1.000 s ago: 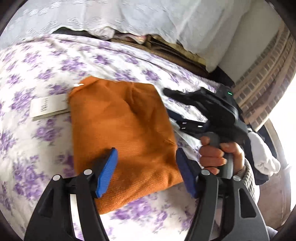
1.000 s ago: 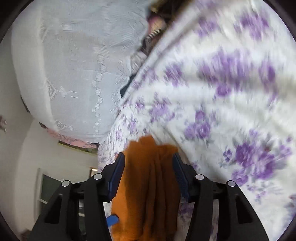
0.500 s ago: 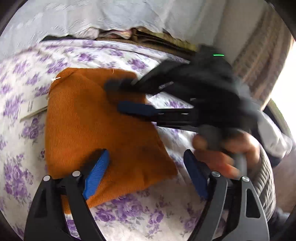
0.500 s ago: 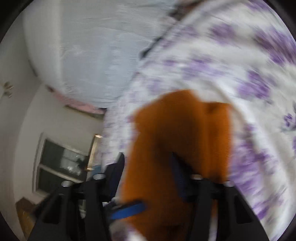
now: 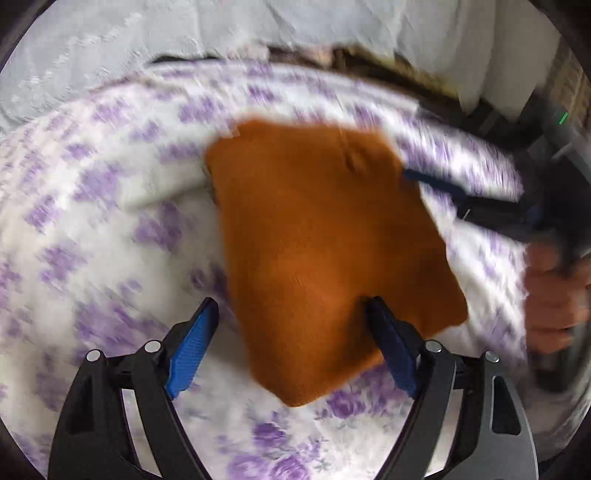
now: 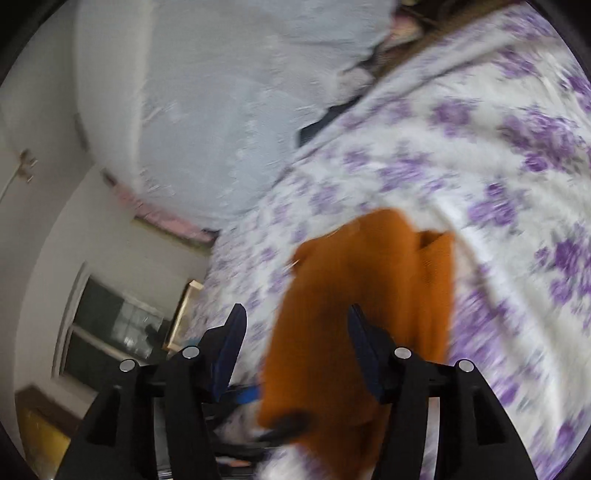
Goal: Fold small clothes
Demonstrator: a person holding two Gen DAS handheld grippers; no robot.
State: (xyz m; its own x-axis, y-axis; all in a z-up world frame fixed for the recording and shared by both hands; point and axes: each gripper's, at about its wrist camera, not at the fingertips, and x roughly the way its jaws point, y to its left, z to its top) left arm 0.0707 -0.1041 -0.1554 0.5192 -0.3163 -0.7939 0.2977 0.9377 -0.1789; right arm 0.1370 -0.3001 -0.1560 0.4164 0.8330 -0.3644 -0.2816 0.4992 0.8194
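Observation:
A folded orange knit garment [image 5: 325, 251] lies flat on the purple-flowered bedspread [image 5: 110, 221]. My left gripper [image 5: 291, 332] is open, its jaws wide apart over the garment's near left edge, holding nothing. In the left wrist view my right gripper [image 5: 454, 195] reaches in from the right, its blue finger at the garment's far right corner. In the right wrist view the garment [image 6: 369, 295] lies ahead and below my right gripper [image 6: 295, 332], which is open and empty. Both views are motion-blurred.
A white card or tag [image 5: 159, 188] pokes out from under the garment's left edge. A pale lace cover [image 5: 221, 26] is heaped behind the bed. A window [image 6: 110, 332] and white wall show at the left of the right wrist view.
My right gripper has pulled back to the right, off the top of the garment. My left gripper has shifted left along the near edge. The garment lies folded as before.

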